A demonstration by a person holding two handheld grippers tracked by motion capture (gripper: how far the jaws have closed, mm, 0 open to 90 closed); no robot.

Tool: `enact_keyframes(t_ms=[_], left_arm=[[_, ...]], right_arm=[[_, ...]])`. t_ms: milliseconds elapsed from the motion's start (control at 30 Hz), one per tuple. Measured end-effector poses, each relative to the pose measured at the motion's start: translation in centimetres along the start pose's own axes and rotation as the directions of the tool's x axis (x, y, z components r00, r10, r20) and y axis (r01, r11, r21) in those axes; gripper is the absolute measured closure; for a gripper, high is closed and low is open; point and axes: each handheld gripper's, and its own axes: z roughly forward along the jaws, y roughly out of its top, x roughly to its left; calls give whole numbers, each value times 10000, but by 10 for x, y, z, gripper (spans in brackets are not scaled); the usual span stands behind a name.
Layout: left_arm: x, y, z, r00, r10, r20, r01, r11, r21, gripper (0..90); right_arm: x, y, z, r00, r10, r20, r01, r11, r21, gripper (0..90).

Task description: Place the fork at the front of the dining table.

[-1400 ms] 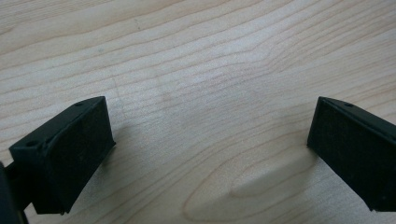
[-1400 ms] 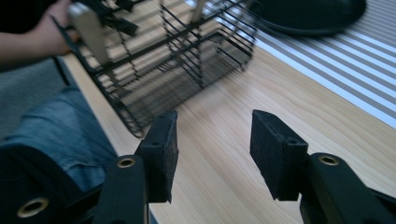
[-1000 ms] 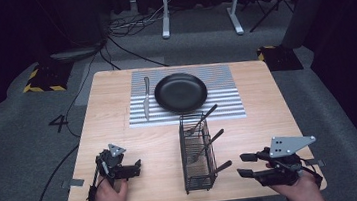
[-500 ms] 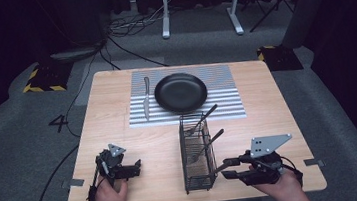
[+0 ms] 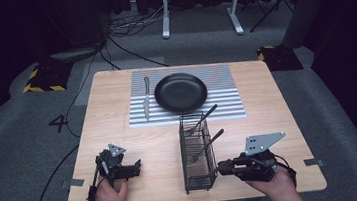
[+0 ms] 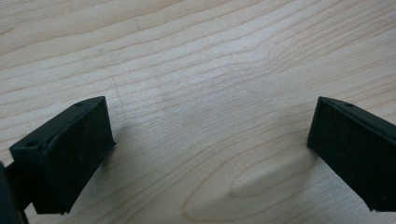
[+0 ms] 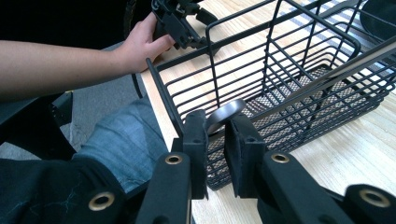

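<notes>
A black wire basket (image 5: 196, 151) lies on the wooden table (image 5: 120, 137) with metal utensils in it; two handles (image 5: 207, 113) stick out toward the upper right. My right gripper (image 5: 222, 168) is at the basket's near right corner. In the right gripper view its jaws have just been closing, and the pads (image 7: 198, 135) now pinch the rounded end of a metal utensil handle (image 7: 227, 112) that pokes through the wires. My left gripper (image 5: 134, 168) rests at the near left, jaws wide open over bare wood (image 6: 210, 93), with nothing between them.
A black plate (image 5: 180, 91) sits on a striped mat (image 5: 227, 106) at the far middle, and a knife (image 5: 145, 99) lies on the mat to its left. The table's near edge runs just under both hands. The person's knee (image 7: 121, 140) shows below that edge.
My right gripper has moved left up to the basket, and its jaws have narrowed around the protruding utensil handle. The left gripper has stayed where it was.
</notes>
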Motion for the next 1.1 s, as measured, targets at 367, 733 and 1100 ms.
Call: enact_keyframes(t_ms=[367,733,1100], left_arm=[[0,0,0,10000,9,-13,-9,10000,-3,2],[0,0,0,10000,10,-12,-10,10000,-3,2],[0,0,0,10000,10,-13,-10,10000,-4,2]], right_arm=[[-1,15,4,9994,-225,261,245,9966,-785,838],[-2,43,2,9986,-507,120,519,9883,-1434,863],[3,70,-25,9941,-1036,330,1077,9795,-1704,863]])
